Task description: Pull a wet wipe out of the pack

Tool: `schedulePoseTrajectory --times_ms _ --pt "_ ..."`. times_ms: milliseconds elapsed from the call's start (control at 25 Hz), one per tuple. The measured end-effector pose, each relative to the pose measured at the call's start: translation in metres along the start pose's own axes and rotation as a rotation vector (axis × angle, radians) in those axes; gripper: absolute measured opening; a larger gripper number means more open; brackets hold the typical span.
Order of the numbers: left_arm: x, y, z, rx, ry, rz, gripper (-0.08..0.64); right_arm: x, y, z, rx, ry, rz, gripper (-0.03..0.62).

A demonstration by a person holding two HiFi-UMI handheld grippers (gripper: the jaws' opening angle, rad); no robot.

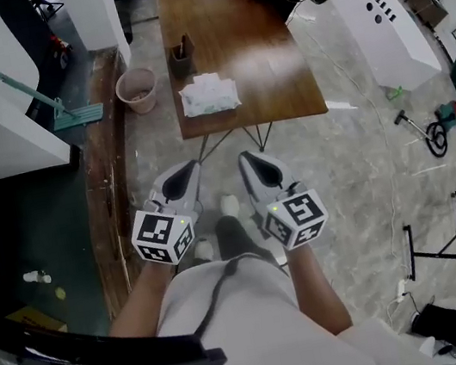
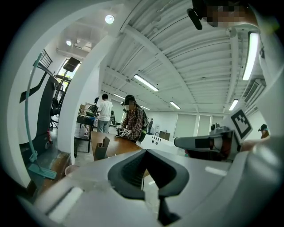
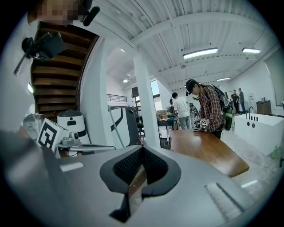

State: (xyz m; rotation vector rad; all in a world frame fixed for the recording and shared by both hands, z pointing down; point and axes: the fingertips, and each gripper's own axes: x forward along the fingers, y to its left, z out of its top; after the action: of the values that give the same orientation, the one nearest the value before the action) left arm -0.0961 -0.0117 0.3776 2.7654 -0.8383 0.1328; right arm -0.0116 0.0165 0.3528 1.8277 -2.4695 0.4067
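Head view: we stand short of long brown wooden table (image 1: 280, 81), smooth and glossy. Step: approach. Near its front edge lies wipe pack (image 1: 209, 95), a soft white crinkled packet; opening probably on top, too small to tell. Jaws of left gripper (image 1: 185, 174) and right gripper (image 1: 249, 163) pressed together, empty. Next: we close in, spread jaws, pin pack, pinch wipe.

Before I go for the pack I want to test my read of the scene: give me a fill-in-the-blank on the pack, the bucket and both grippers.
1. The pack lies on the ___.
2. The bucket stands on the ___.
3. The left gripper and the right gripper are both empty, and each one's jaws are ___.

Missing words: table; floor; shut.
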Motion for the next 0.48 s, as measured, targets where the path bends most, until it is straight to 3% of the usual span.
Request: schedulePoseTrajectory --times_ms 240,480 --pt "0.029 0.034 0.008 0.002 -0.002 0.073 0.005 0.046 -0.024 0.010 -0.021 0.007 0.072 0.009" --pt "0.076 0.054 0.022 -0.009 -0.011 0.098 0.006 0.090 -0.060 0.022 -0.055 0.038 0.135 0.009"
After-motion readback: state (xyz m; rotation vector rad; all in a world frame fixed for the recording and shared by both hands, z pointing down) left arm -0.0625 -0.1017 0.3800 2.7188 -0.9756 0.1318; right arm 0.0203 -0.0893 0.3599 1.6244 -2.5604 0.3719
